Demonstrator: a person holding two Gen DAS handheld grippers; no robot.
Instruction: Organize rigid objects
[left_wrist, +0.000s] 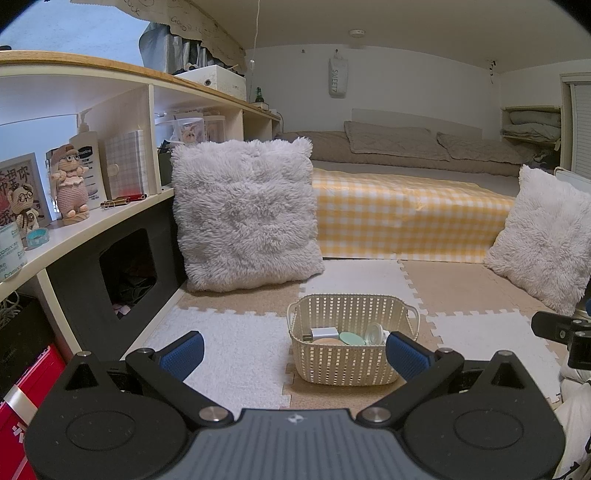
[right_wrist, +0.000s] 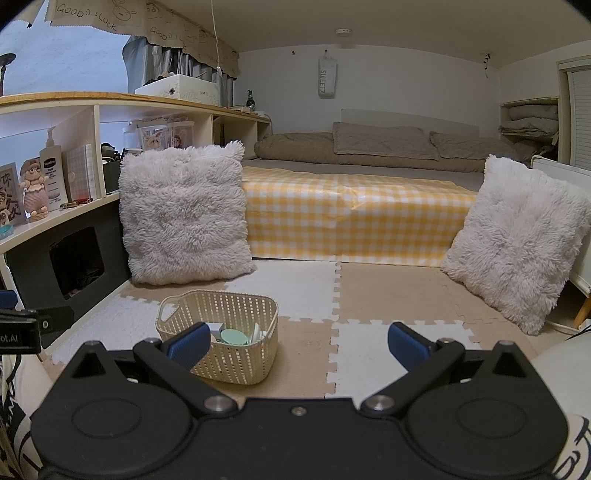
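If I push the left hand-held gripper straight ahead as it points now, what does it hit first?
Probably the cream basket: it sits just ahead of the open left hand-held gripper, slightly toward the right finger. Depth is unclear; the gripper might pass over its rim.

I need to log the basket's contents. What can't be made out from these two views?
- Left wrist: basket wall hides the lower items; only white charger and green disc tops show.
- Right wrist: left gripper cut off by the frame edge.
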